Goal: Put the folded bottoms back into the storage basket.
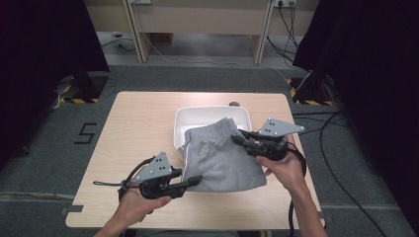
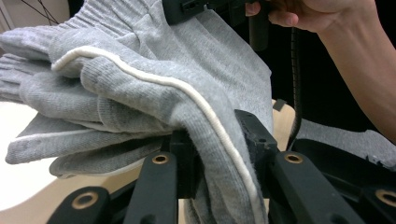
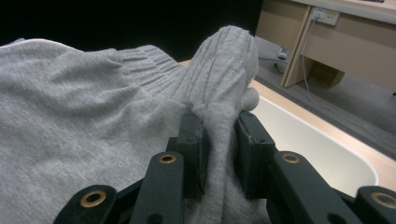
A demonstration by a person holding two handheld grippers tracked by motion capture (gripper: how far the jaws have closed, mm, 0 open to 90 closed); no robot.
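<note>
High view above the table (image 1: 148, 123) looking forward and down, both gripper views close-up, perhaps level, sharing grey shorts (image 1: 220, 158).

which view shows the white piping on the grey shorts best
The left gripper view: the white piping runs across the folded grey shorts right down between the jaws. The high view shows it as a thin line on the shorts' left edge. The right gripper view catches a faint strip at top left.

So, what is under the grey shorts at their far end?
The white tub lies under the waistband end of the grey shorts; the tub's near part is covered.
</note>
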